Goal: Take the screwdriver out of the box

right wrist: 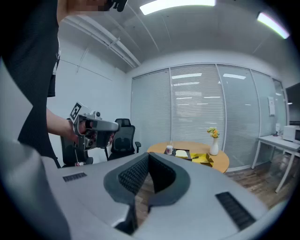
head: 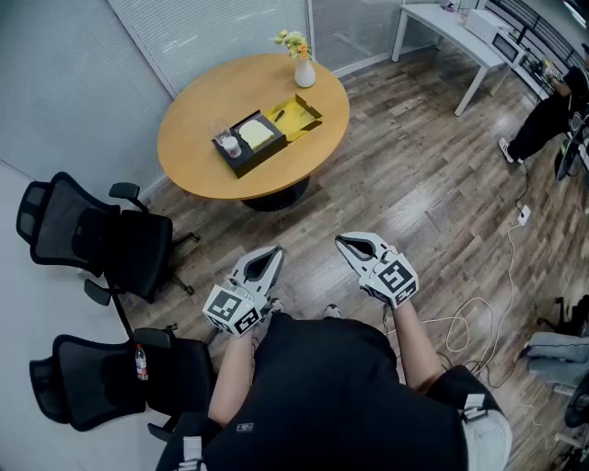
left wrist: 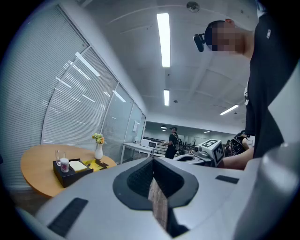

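A black open box [head: 247,153] stands on the round wooden table [head: 198,115], far ahead of me. It holds a pale yellow pad, and its yellow lid [head: 299,117] lies open beside it. A slim dark thing [head: 279,118] lies at the lid's edge, too small to name. The box also shows in the left gripper view [left wrist: 70,170] and in the right gripper view [right wrist: 183,153]. My left gripper [head: 273,250] and right gripper [head: 341,240] are held level near my waist, well short of the table. Both are shut and empty, as seen at the left gripper [left wrist: 152,160] and the right gripper [right wrist: 149,157].
A white cup [head: 231,145] and a glass [head: 219,132] stand at the box's left end. A white vase of flowers [head: 304,72] stands behind it. Two black office chairs [head: 92,239] [head: 101,377] are on my left. A white desk [head: 451,28], a person [head: 552,110] and floor cables [head: 479,313] are on my right.
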